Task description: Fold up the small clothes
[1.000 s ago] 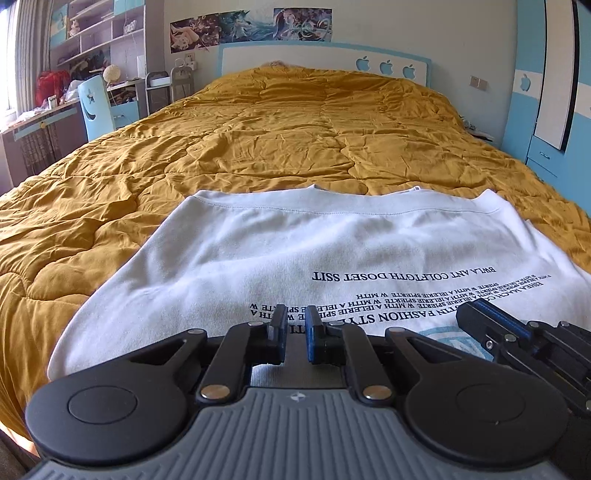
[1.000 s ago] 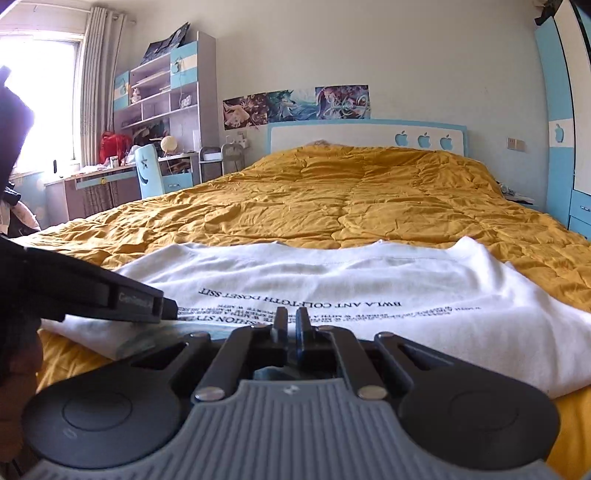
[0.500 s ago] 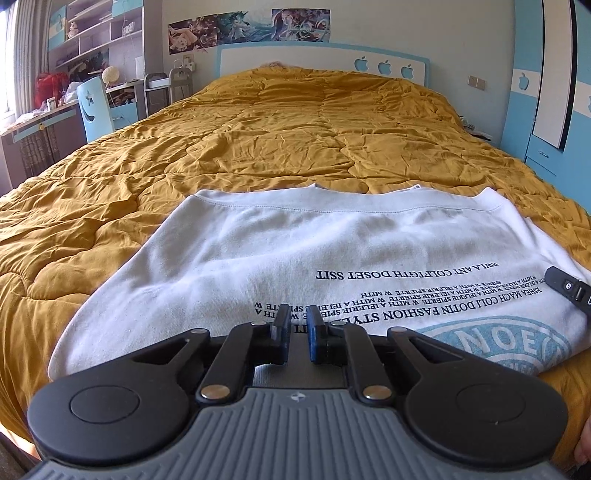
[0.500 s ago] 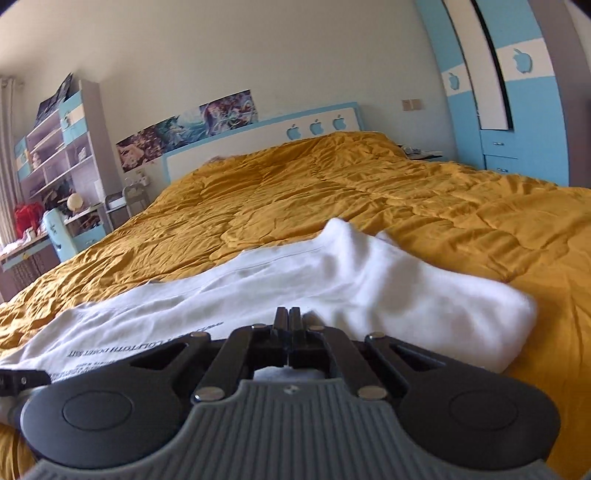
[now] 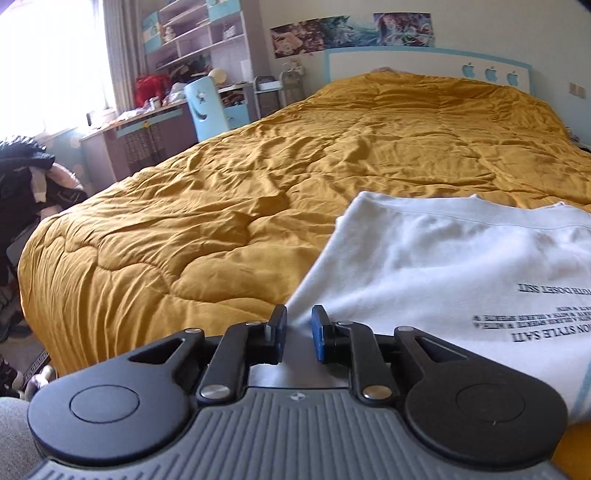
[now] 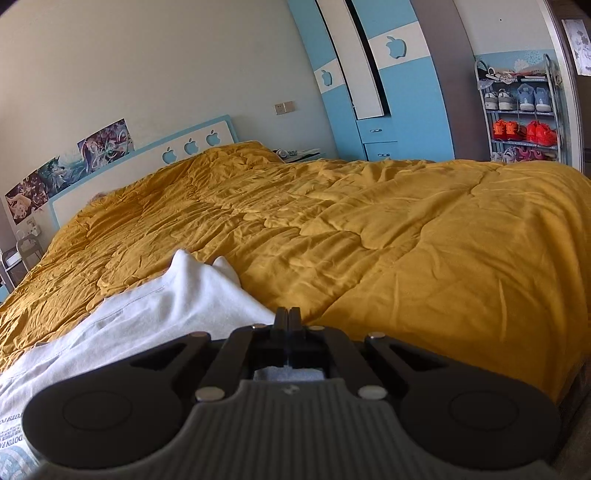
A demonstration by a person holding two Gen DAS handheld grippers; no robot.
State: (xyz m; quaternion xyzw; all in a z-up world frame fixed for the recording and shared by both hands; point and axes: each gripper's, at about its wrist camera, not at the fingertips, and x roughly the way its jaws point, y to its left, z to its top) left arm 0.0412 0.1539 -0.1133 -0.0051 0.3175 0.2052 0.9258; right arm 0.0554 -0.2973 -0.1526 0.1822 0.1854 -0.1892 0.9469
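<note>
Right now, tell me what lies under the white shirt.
The white shirt lies spread on the yellow quilt, which shows all around it. Whatever sits directly beneath the cloth is covered, so nothing more can be told.

White shirt (image 5: 443, 258): its right part is cut off by the frame edge in the left wrist view, truncating the printed lines; its near hem is hidden behind the left gripper (image 5: 298, 325). In the right wrist view the shirt (image 6: 147, 317) runs off the left and bottom edges, and its near corner is hidden behind the right gripper (image 6: 288, 319); whether cloth lies between the 2 closed fingers cannot be told. Shelf items (image 5: 192, 33) are too small to identify. The window (image 5: 48, 59) is overexposed.
</note>
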